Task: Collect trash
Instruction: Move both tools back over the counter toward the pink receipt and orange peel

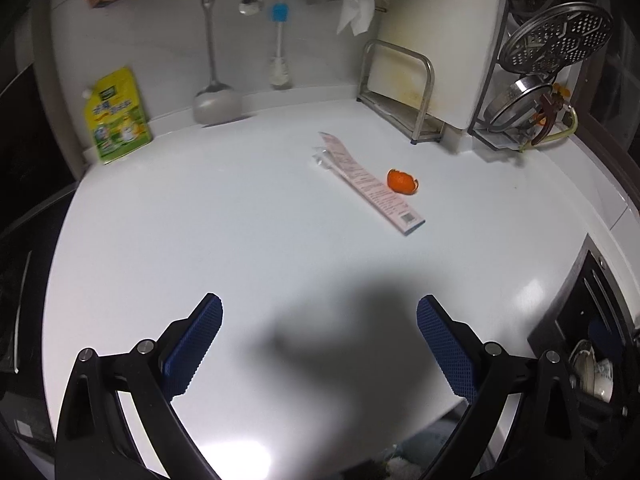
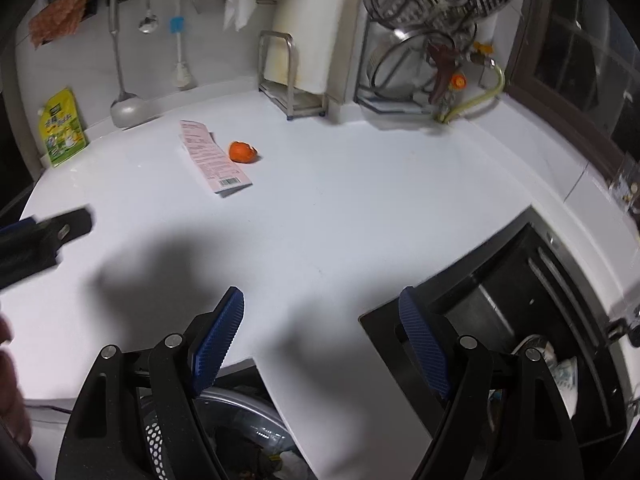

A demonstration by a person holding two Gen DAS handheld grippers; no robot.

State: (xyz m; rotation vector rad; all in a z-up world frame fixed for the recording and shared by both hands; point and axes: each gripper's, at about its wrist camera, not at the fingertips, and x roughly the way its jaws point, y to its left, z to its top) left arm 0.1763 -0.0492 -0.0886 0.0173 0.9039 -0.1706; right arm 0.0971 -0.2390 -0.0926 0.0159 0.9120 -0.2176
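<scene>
White countertop (image 1: 224, 216) fills both views, kitchen wall behind it hung with a ladle (image 1: 214, 96) and a brush (image 1: 279, 40), a green pouch (image 1: 117, 116) leaning off to the far left. Both tongs hang low over the near edge and neither holds anything: the left gripper (image 1: 319, 314) stands wide apart, and the right gripper (image 2: 322, 306) is spread just as wide.

So where's the trash? Well ahead of both tools, out in the middle of the counter. A long pink receipt (image 1: 370, 182) lies flat, with what looks like a scrap of clear plastic wrap (image 1: 322, 157) at its far end, though that's too faint to be sure. Just beside the receipt, on the right of it as the left tongs look, sits a curl of orange peel (image 1: 402, 181). From the right tongs the same pair lies ahead and to the left — receipt (image 2: 212, 156), peel (image 2: 242, 151).

Below the right tongs, past the counter's edge, there's a bin (image 2: 240, 432) with rubbish in it, likely the drop point.

My read: the peel is the easy one. It stands up off the surface, so come down over it with the blue pads either side and close gently. The receipt is the tricky customer — flat paper on a slick top. Best bet is to tilt the fingers low and pinch at the near end, or slide it toward the edge first.
</scene>
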